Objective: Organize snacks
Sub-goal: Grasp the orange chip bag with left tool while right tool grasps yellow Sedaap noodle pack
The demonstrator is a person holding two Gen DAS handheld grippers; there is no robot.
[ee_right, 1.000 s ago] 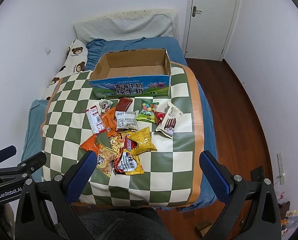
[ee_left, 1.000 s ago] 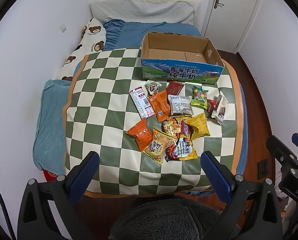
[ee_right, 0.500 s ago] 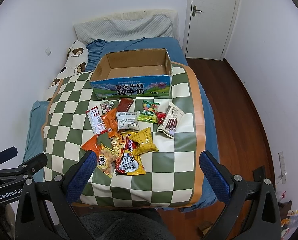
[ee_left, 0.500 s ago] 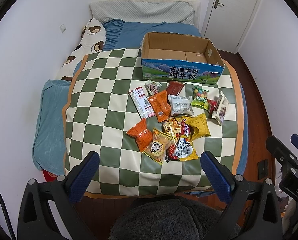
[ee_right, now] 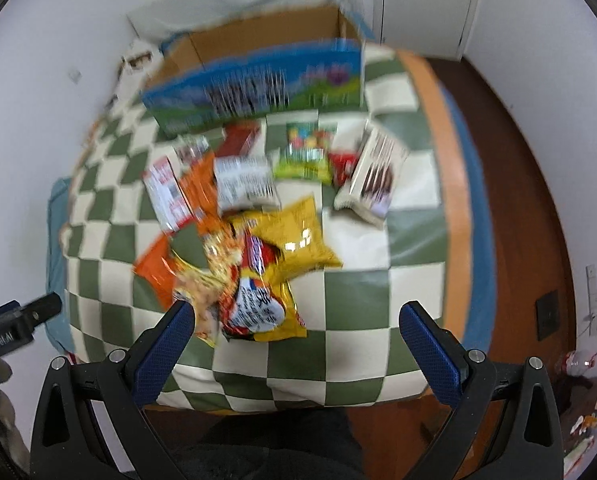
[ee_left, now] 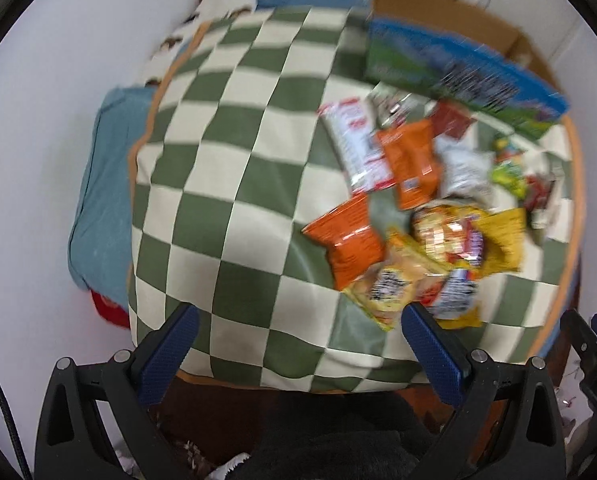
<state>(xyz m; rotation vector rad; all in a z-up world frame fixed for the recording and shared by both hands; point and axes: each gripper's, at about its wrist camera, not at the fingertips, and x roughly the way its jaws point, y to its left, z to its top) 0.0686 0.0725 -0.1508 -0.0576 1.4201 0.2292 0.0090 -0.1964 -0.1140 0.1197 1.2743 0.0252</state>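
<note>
Several snack packets lie in a loose pile on a green-and-white checked blanket on a bed. An orange packet and a yellow packet are nearest. An open cardboard box with a blue and green printed side stands behind the pile; it also shows in the right wrist view. A white box of chocolate sticks lies at the pile's right. My left gripper is open and empty above the blanket's near edge. My right gripper is open and empty over the pile's near end. Both views are motion-blurred.
A white wall runs along the bed's left side. A bear-print pillow and blue bedding lie at the left. Wooden floor and a white door are to the right. A dark fuzzy thing is below the grippers.
Both grippers have moved quickly forward and down toward the snack pile, which now fills much more of each view. Both stay open. The snacks and box have not moved.
</note>
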